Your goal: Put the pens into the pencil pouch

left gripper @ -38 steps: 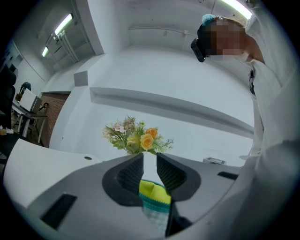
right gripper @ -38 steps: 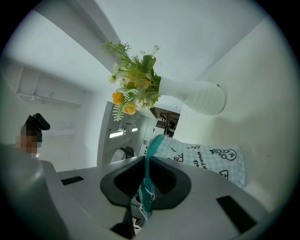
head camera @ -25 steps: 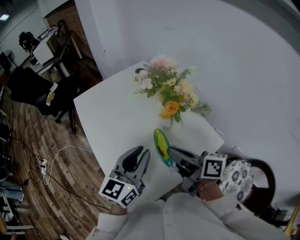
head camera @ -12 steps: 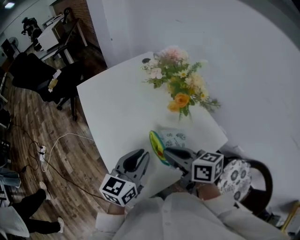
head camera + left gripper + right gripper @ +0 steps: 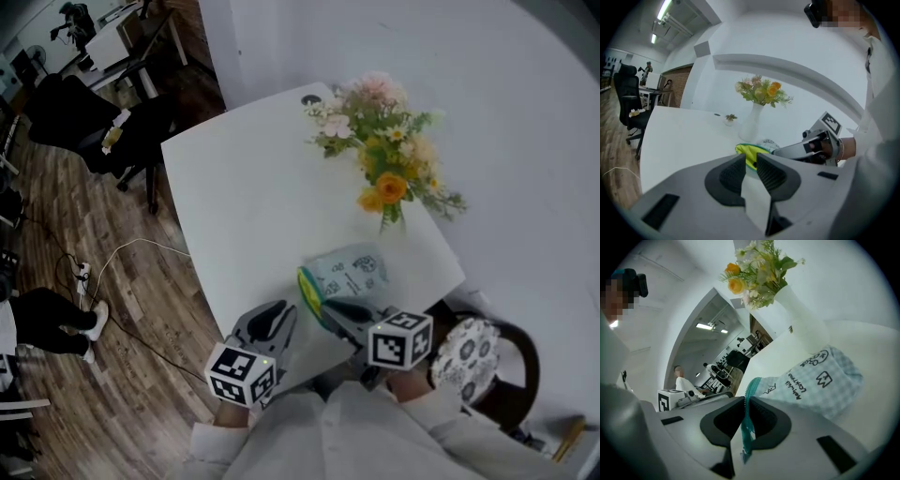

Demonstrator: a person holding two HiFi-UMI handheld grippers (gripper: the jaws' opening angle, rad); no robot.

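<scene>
On white table (image 5: pixel 234 187), pencil pouch (image 5: pixel 352 272) lies, edge pinched in right claw (image 5: pixel 325 307).

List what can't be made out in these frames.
- Pens: in no view.
- Inside of the pouch: left gripper view, mostly behind the jaws of the left gripper; head view, seen at a slant.
- Pouch's near end: head view, under the right gripper.
- Dark thing at the table's far edge: head view, too small.
</scene>
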